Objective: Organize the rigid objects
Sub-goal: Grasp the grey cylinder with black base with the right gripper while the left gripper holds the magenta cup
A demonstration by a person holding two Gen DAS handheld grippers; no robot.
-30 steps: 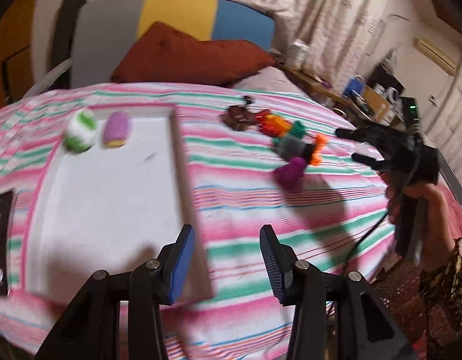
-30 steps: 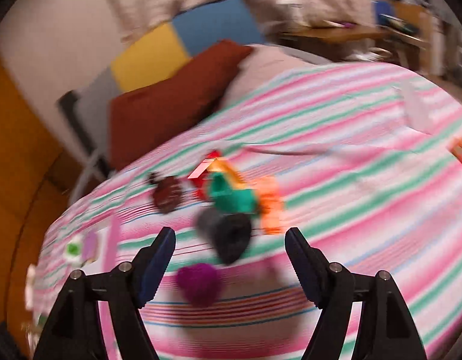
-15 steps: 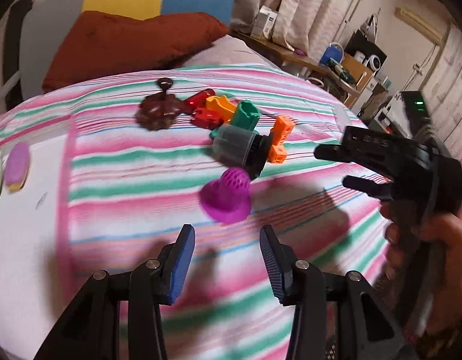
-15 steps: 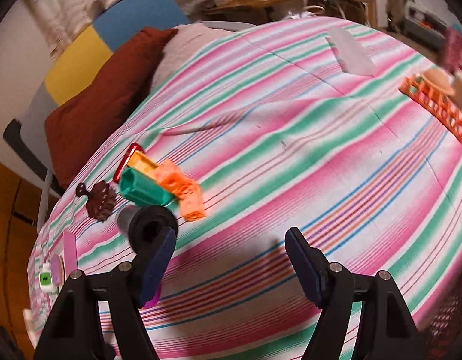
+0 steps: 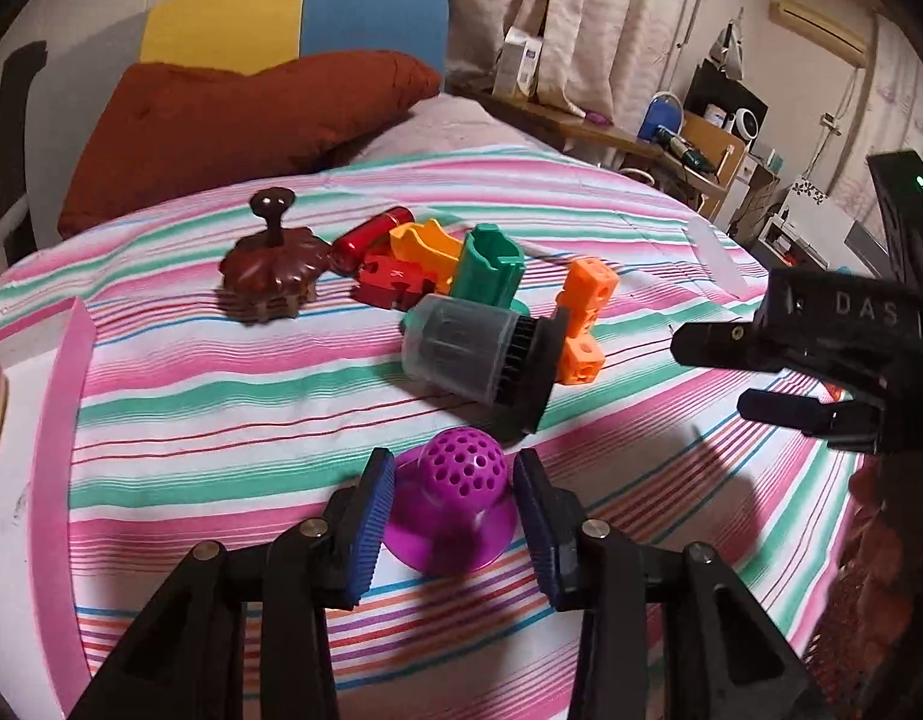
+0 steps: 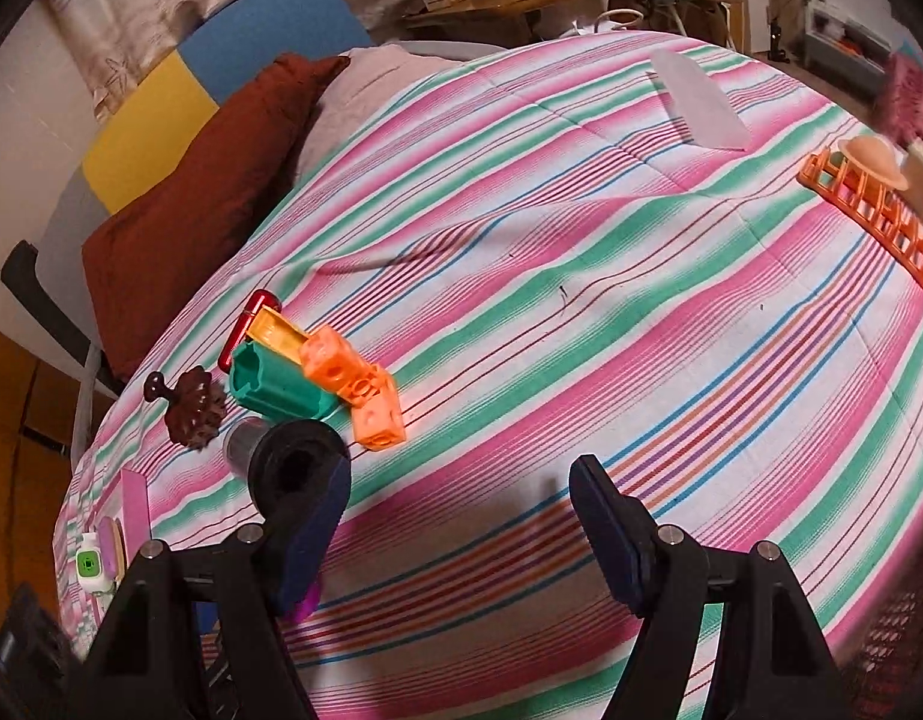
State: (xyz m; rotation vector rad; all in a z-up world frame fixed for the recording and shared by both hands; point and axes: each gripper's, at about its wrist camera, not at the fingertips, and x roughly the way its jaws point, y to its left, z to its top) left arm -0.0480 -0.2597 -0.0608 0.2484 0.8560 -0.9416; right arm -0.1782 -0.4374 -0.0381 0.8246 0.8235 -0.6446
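Not much to read here, honestly. The black plastic body of the right gripper (image 5: 845, 324), off at the right, has raised letters "DAS" on it. The red plastic block (image 5: 389, 276) in the far toy pile shows a small "K". The print on the white cardboard box (image 5: 517, 69) far back is too blurry.

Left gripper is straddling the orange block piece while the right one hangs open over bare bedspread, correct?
Not quite. In the left wrist view, the left gripper is closing around the purple perforated dome toy; the orange block piece lies farther back. The right gripper does hang open over the bedspread.
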